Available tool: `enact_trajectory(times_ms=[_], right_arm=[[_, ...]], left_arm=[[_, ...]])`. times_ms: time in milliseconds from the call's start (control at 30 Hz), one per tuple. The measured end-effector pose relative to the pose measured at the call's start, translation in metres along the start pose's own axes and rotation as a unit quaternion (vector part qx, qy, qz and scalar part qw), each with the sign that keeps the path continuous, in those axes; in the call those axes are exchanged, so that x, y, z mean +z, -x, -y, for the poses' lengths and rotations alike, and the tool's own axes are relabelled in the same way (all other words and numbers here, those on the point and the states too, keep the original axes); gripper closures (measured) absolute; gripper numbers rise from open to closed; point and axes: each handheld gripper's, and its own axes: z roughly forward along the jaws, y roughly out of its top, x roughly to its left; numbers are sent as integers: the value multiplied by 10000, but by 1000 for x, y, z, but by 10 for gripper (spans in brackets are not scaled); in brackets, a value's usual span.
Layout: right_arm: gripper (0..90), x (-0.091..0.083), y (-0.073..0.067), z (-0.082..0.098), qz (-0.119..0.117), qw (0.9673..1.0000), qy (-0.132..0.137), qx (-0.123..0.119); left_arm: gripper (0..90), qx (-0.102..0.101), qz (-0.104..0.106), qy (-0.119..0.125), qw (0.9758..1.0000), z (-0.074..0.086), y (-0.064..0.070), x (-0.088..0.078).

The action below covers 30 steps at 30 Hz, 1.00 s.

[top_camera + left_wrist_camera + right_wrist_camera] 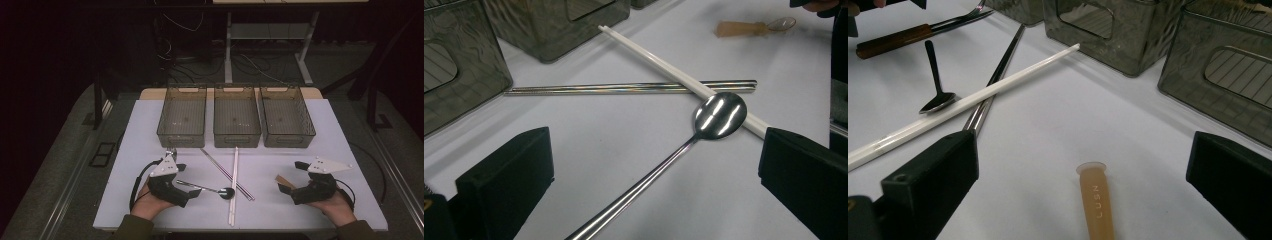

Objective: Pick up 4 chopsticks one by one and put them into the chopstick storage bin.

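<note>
Plainly, "LUSN" reads along the tan plastic handle [1095, 202] at six o'clock between the released right gripper [1083, 190]; the left gripper [654, 180] gapes around the steel spoon [704, 125].

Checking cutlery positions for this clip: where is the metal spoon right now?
The metal spoon lies on the white table just ahead of the left gripper, its bowl beside the crossed white chopsticks and steel chopsticks.

A white worktop [325, 150] carries three smoky see-through bins [236, 122] in a row along its far side. Nearer, at the middle, white chopsticks [234, 185] cross metal chopsticks [227, 174], a steel spoon [207, 188] touching them; a tan spoon [284, 180] lies right, a wooden-handled fork [918, 31] left.
</note>
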Motion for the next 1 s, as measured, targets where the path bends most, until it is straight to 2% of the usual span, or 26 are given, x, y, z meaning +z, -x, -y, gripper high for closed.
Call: enact_trajectory(times_ms=[333,467,667,800,833,933,967,1000], right_arm=[[6,0,1,0,-12,10000,-5,66],[7,0,3,0,7,10000,9,91],[7,0,3,0,14,9999,-5,104],[7,0,4,0,9,9999,-19,133],[7,0,4,0,9,9999,-19,133],[7,0,5,-1,12,9999,-12,168],[7,0,5,-1,12,9999,-12,168],[7,0,4,0,34,9999,-22,167]], left_arm=[[65,-59,50,17,10000,-1,2,0],[149,-90,67,19,9999,-1,3,1],[285,-63,284,-6,9996,-2,8,3],[379,-73,356,-11,9993,-2,10,5],[379,-58,374,-38,9993,-3,10,6],[467,-69,420,-88,9991,-2,11,7],[467,-74,439,-77,9990,-3,11,7],[509,-80,466,-57,9989,-3,12,7]])
